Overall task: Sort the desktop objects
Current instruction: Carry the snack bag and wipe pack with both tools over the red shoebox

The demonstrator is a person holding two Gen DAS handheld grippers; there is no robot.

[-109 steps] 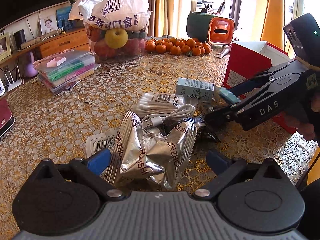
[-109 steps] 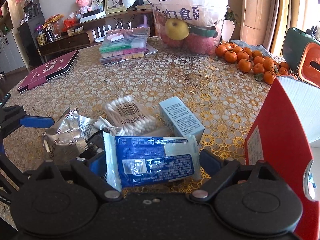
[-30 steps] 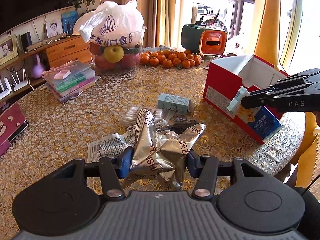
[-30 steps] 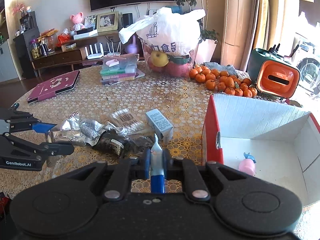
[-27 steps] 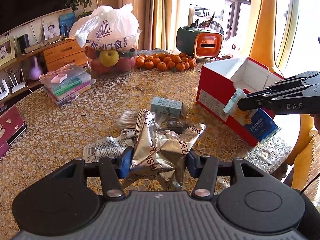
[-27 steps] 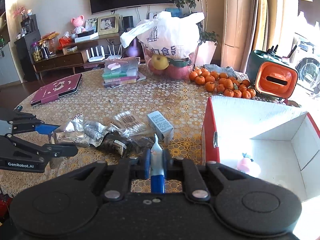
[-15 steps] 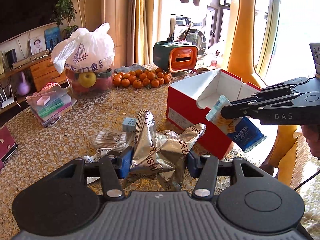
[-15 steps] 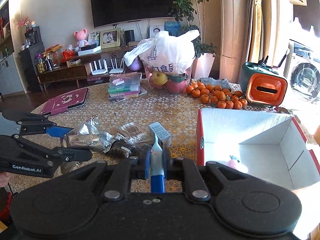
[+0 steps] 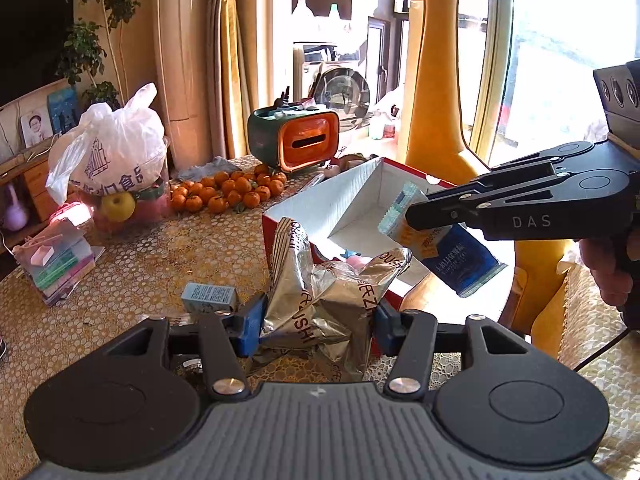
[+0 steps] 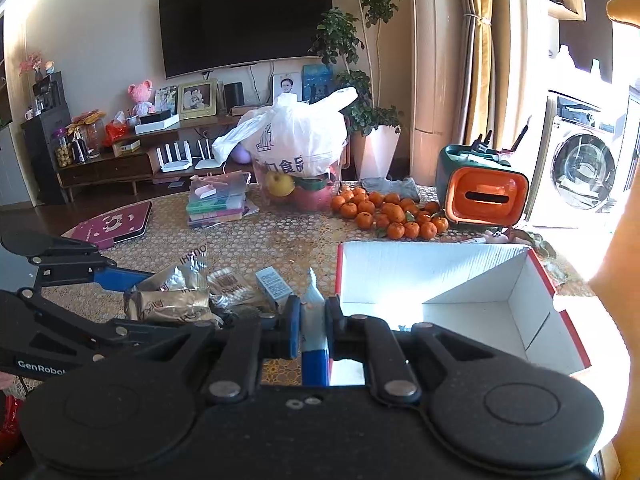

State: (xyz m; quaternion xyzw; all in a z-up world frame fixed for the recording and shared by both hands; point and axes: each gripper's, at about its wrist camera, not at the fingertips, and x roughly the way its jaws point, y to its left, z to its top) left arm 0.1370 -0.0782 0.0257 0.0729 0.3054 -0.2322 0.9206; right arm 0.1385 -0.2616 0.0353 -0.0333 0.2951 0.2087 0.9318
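The left gripper (image 9: 316,316) pinches a crumpled silver snack bag (image 9: 332,292) above the table (image 9: 132,276), while the right gripper (image 10: 310,328) clamps a blue packet (image 9: 444,248) over the open red box (image 9: 360,204) beside the oranges (image 9: 228,192).

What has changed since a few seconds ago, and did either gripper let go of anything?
Both grippers closed on packets that lay on the table and lifted them: the left gripper took the silver foil packet, the right gripper the blue packet. Both have been carried up toward the red box. Nothing was let go. The light blue carton and the oranges stayed put.
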